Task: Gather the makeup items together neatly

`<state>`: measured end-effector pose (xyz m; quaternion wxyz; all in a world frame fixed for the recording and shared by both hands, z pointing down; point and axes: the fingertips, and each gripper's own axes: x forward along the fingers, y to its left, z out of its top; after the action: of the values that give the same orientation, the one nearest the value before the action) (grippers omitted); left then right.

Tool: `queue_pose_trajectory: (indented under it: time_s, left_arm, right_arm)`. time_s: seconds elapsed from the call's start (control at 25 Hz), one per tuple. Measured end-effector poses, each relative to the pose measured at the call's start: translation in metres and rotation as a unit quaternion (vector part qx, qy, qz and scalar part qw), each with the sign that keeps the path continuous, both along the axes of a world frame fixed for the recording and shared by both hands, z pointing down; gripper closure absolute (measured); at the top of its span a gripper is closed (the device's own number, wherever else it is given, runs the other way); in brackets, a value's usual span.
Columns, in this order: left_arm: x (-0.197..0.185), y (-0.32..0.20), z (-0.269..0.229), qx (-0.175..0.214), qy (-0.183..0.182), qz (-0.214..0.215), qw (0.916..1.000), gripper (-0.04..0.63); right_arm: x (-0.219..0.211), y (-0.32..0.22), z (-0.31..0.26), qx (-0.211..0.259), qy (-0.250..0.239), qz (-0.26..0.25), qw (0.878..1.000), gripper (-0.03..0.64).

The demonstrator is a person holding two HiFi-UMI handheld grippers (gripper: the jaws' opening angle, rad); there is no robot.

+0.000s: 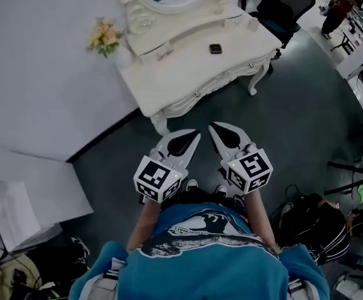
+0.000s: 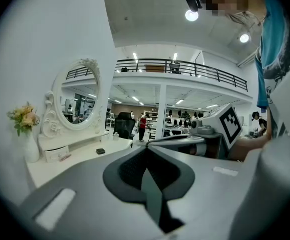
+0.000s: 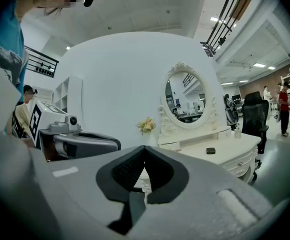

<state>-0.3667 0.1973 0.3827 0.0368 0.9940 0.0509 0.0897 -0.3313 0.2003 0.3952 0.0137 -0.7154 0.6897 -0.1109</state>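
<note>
White ornate desk (image 1: 187,80) against white wall (image 1: 37,74), grey floor (image 1: 293,105), dark compact (image 1: 215,49) flat mid-desk, slim pink item (image 1: 164,55) lengthwise along mirror base (image 1: 175,35), left tool (image 1: 195,134) and right tool (image 1: 212,127) closed, empty, short of desk

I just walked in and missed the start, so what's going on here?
A person stands facing a white dressing table with a gripper in each hand. The left gripper and the right gripper are both shut and empty, held close to the body and short of the table. On the tabletop a small dark case and a slim pinkish item lie apart, with flowers at one corner. Nothing has been gathered yet.
</note>
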Motion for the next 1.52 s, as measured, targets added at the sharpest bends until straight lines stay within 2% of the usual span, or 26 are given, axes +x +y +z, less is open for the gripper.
queue_pose_trajectory:
  time_s: [0.52,0.88,1.2,1.52]
  left_arm:
    - [-0.011,-0.028,0.008,-0.006,-0.001,0.007,1.0000,0.581]
    - [0.008,-0.037,0.020,-0.020,-0.011,0.006,0.9997,0.581]
    - [0.064,-0.050,0.024,-0.020,-0.018,-0.029,0.9992,0.581]
    - [0.171,-0.047,0.014,-0.018,-0.010,-0.051,0.9985,0.581]
  right_arm:
    - [-0.002,-0.017,0.010,-0.006,-0.011,0.019,1.000,0.614]
    - [0.021,-0.025,0.021,-0.017,-0.025,0.021,0.999,0.614]
    - [0.081,-0.037,0.031,-0.012,-0.040,-0.006,0.999,0.614]
    - [0.187,-0.037,0.022,-0.007,-0.035,-0.034,0.999,0.614]
